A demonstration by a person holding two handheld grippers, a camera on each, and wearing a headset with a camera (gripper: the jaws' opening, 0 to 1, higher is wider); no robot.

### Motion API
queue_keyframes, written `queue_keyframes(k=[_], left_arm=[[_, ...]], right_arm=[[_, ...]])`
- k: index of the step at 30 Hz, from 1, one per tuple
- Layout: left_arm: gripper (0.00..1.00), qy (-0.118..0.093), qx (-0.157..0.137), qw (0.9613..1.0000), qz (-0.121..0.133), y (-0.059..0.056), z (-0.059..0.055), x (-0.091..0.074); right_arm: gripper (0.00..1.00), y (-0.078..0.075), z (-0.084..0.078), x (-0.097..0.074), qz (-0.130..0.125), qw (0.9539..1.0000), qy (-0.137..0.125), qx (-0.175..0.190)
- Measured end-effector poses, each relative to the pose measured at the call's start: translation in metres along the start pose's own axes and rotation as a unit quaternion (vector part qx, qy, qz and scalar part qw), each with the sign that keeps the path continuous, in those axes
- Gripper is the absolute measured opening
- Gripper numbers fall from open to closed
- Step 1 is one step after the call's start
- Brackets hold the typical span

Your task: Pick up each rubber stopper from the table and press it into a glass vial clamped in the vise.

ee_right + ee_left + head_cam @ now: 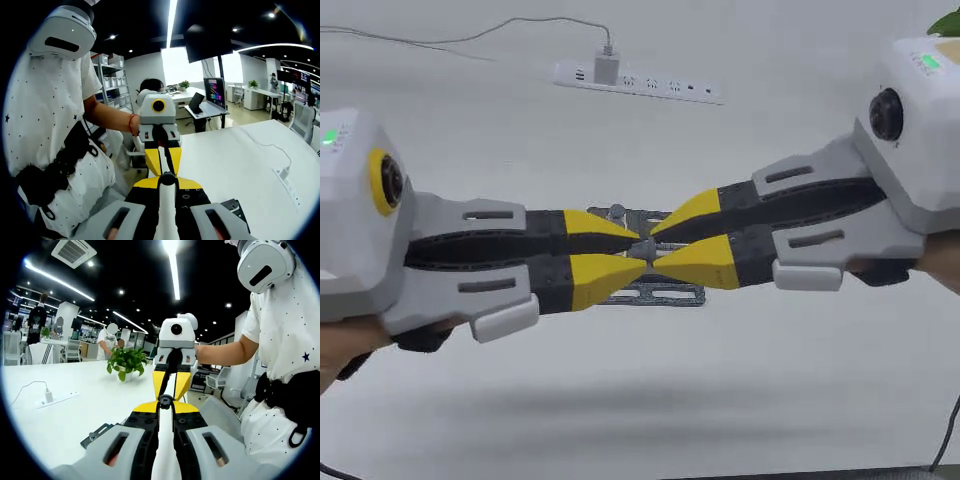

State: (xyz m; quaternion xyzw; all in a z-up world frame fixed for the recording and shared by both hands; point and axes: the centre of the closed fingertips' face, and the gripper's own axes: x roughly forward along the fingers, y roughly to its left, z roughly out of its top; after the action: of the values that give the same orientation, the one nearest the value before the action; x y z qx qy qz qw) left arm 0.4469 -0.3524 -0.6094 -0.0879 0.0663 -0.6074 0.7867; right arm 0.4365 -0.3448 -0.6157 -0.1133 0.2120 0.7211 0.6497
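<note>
My left gripper (638, 250) and right gripper (654, 249) meet tip to tip above the white table, both with jaws closed to a point. A small dark round bit (165, 401) sits where the four yellow tips touch, also seen in the right gripper view (167, 177); I cannot tell whether it is a rubber stopper or the tip pads. The dark metal vise (665, 292) lies on the table just behind and below the tips, mostly hidden by them. Its corner appears beside the left gripper (97, 434) and the right gripper (235, 206). Vials are hidden.
A white power strip (640, 83) with a plugged-in charger and cable lies at the far side of the table. A potted plant (126, 361) stands at the table's far end. The person holding the grippers stands at the table edge (285, 340).
</note>
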Motion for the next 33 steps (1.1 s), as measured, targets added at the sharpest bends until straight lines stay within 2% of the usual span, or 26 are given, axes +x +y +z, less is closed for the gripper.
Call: queue_keyframes(k=[12, 18, 27, 33], left_arm=[[0.1, 0.002, 0.002, 1.0, 0.006, -0.001, -0.003, -0.002], [0.14, 0.002, 0.002, 0.9998, 0.02, 0.003, -0.004, -0.006], [0.27, 0.039, 0.029, 0.9976, 0.049, 0.01, -0.023, -0.012], [0.36, 0.065, 0.044, 0.9945, 0.069, 0.016, -0.037, -0.017]], right_arm=[[0.06, -0.001, -0.001, -0.001, -0.002, 1.0, 0.006, 0.006], [0.06, -0.004, -0.003, -0.004, -0.005, 0.9999, 0.012, 0.008], [0.06, -0.019, -0.008, -0.006, -0.025, 0.9991, 0.032, 0.015], [0.06, -0.031, -0.011, -0.005, -0.037, 0.998, 0.049, 0.016]])
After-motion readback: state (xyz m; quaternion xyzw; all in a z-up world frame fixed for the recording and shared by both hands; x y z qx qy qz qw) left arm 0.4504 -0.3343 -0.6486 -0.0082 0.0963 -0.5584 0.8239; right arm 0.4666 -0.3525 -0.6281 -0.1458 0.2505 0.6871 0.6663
